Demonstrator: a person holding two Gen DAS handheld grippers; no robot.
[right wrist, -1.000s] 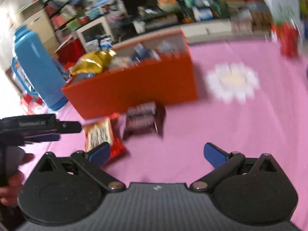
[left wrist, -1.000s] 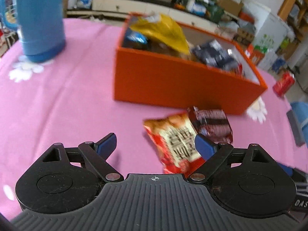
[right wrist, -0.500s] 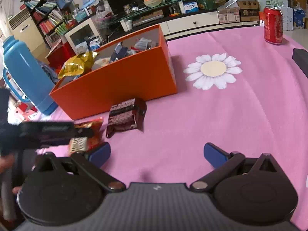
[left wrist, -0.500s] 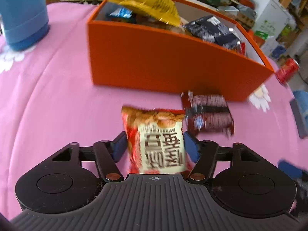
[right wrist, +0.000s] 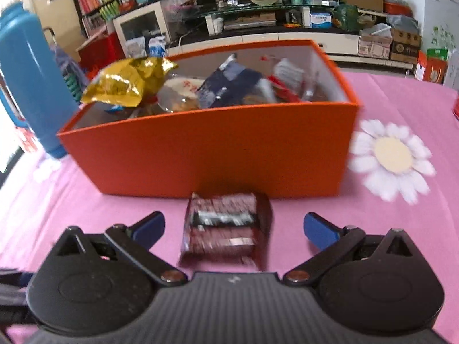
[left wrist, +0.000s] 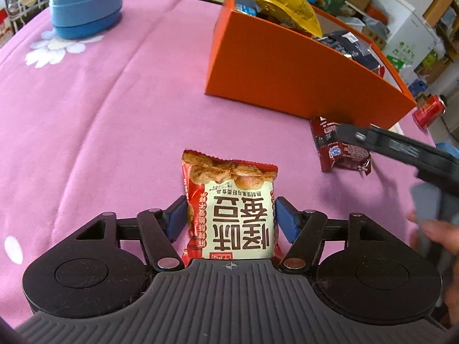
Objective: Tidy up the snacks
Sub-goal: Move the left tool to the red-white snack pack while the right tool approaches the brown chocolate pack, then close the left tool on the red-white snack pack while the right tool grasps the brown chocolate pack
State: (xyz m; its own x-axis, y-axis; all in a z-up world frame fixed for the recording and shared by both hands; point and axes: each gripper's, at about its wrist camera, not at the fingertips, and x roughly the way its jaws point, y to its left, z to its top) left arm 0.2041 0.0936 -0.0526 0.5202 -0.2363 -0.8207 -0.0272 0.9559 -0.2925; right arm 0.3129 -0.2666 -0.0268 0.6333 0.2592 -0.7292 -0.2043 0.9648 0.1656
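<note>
A red snack bag (left wrist: pixel 232 200) with white lettering stands between the blue pads of my left gripper (left wrist: pixel 231 218). Both pads touch its sides and hold it, though the jaws are opening slightly. The orange box (left wrist: pixel 287 77) holding several snacks, a yellow bag (left wrist: pixel 287 3) on top, sits behind and to the right. My right gripper (right wrist: pixel 233 226) is open, and a dark red packet (right wrist: pixel 226 223) lies on the pink cloth between its spread fingers, just in front of the orange box (right wrist: pixel 215 149). The left wrist view shows the right gripper's black body over that dark red packet (left wrist: pixel 330 146).
A tall blue thermos (left wrist: pixel 83 3) stands at the far left of the pink tablecloth (left wrist: pixel 100 114). A red can (left wrist: pixel 429 111) sits beyond the box at the right. A person's hand (left wrist: pixel 439 235) holds the right gripper. Shelves and cartons crowd the room behind.
My left gripper closed around the red snack bag and carried it leftward, away from the box. My right gripper moved in over the dark red packet, which now lies between its fingers.
</note>
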